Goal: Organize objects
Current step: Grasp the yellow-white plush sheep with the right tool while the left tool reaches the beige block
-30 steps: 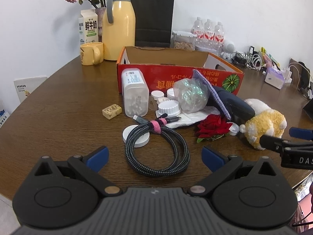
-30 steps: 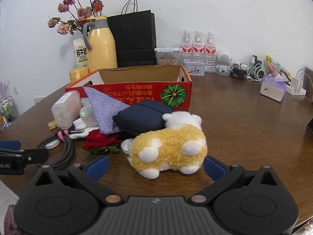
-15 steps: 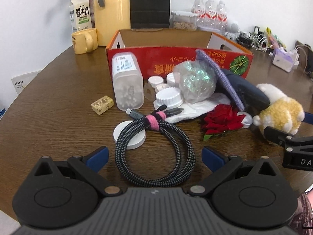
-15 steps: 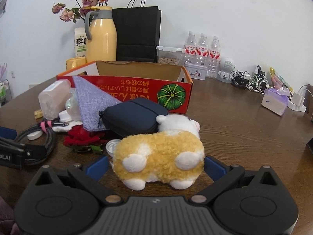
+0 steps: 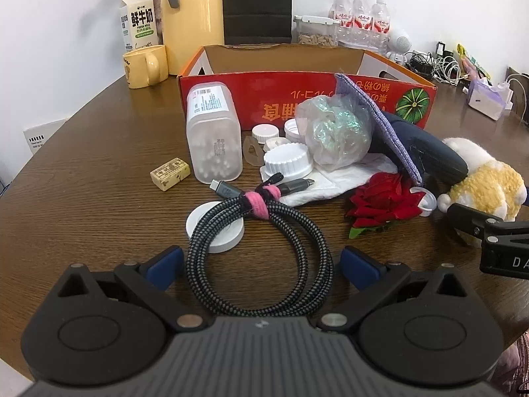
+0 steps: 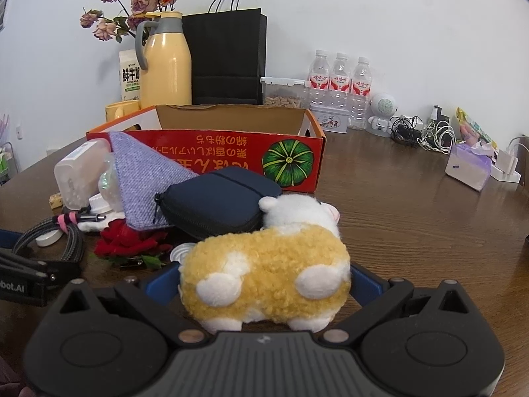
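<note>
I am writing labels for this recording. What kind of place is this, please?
Probably a home or small office room: a round wooden table against a white wall, with a yellow thermos jug, a milk carton and tangled charger cables.

Two low, close wrist views toward the red box, seemingly side by side

yellow thermos, black paper bag; water bottles, perhaps dried flowers

On the table, the coiled cable lies before the cardboard box, with the plush toy to its right, in front of the zip pouch.
</note>
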A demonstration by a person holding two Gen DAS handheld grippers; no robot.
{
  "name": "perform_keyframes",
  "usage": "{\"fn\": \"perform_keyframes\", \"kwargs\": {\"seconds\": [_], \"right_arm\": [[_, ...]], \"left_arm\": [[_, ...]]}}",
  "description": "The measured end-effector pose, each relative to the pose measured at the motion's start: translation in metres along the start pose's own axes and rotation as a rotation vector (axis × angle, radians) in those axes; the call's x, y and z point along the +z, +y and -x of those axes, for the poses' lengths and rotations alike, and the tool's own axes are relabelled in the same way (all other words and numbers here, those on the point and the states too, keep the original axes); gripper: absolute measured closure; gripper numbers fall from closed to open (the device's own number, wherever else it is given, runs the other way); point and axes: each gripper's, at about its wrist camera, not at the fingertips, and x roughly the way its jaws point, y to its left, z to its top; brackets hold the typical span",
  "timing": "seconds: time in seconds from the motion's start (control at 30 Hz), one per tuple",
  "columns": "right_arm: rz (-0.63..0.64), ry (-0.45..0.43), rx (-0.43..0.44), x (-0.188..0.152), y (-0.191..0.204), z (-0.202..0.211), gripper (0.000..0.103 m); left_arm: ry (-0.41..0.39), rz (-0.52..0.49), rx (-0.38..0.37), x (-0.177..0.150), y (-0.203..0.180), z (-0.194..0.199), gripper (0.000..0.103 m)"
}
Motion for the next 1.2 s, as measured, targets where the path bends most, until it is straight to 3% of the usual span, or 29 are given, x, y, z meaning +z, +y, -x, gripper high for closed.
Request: {"fn": "perform_keyframes", "kwargs": {"seconds": [0.07, 0.27, 0.8, 1.2], "right_arm": [[-0.002, 0.001, 0.000, 0.000, 0.000, 0.000, 0.000], [-0.001, 0.003, -0.004, 0.000, 0.001, 0.001, 0.000], [-0.004, 0.001, -0.011, -0.003, 0.001, 0.007, 0.000], [0.002, -0.016, -0.007, -0.006, 0.001, 0.010, 0.007]], "left_arm": [[-0.016, -0.003, -0.003, 0.000, 0.001, 0.002, 0.011], [-0.032, 0.010, -0.021, -0.001, 0.005, 0.006, 0.015], [-0.072, 0.006, -0.082, -0.005, 0.012, 0.016, 0.016], [-0.050, 0.015, -0.076, -0.007, 0.014, 0.013, 0.013]]}}
